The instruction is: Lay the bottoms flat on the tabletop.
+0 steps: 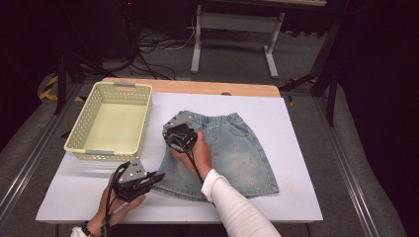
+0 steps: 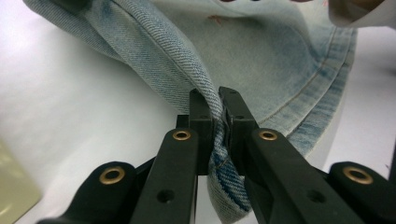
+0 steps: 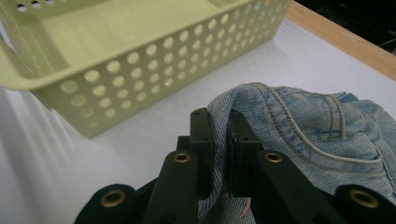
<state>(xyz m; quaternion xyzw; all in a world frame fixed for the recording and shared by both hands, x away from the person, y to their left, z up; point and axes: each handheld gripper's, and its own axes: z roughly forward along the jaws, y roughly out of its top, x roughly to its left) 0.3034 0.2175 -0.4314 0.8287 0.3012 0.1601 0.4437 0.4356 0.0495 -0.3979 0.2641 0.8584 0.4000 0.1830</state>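
A light blue denim skirt [image 1: 237,153] lies flat on the white table cover [image 1: 296,128], waistband at the far side. My left gripper [image 1: 159,176] is at the skirt's near left corner. In the left gripper view the skirt's hem [image 2: 261,60] runs between the jaws, and the left gripper [image 2: 219,100] is shut on that fold. My right gripper [image 1: 171,132] sits at the far left corner of the waistband. In the right gripper view the right gripper [image 3: 219,116] is shut on the stitched waistband edge [image 3: 299,121], which bunches up over the jaws.
A pale yellow perforated basket [image 1: 79,129] stands empty at the far left of the table, close to the right gripper; its wall [image 3: 154,60] is just beyond the jaws. The wooden table edge [image 1: 247,89] runs along the back. Cables and a stand lie on the floor behind.
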